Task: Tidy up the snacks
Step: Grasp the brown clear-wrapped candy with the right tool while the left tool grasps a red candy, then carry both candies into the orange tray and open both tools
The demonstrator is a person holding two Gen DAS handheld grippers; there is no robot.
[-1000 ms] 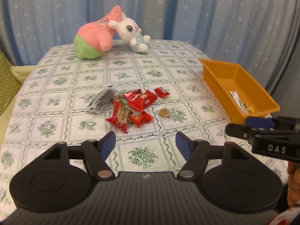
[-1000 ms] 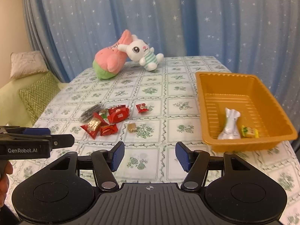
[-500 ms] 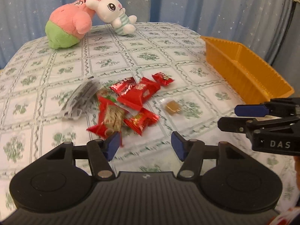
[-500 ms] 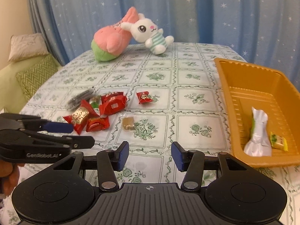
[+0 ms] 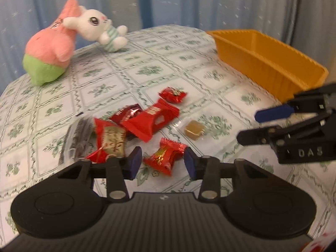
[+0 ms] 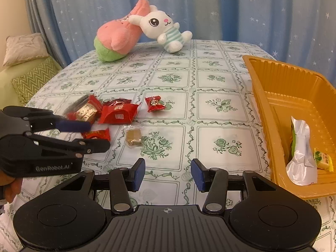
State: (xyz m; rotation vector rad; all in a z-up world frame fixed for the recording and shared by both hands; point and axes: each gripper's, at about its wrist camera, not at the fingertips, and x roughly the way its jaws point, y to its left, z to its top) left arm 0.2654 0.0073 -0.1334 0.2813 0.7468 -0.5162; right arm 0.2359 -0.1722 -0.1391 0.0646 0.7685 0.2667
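The left claw [image 5: 160,161] has its jaws closing with a small red candy [image 5: 166,157] lying between them on the surface [image 5: 147,71]; the pads flank it but do not seem to press it yet. That candy looks light, its foil wrapper crinkly and slick, so it should be taken across the fat middle rather than by the twisted ends, which would likely slip out. Just beyond it, to the far left, lie more red packs [image 5: 151,119] and a dark sachet [image 5: 76,138]; a brown sweet [image 5: 194,129] in clear wrap sits near to the right. The right claw [image 6: 167,173] stands apart with nothing between its jaws, hovering over bare cloth, the brown sweet a little ahead and to its left. Far right stands the orange tray [image 6: 260,96], already holding a white pack [image 6: 302,157] and a yellow candy [image 6: 323,159].
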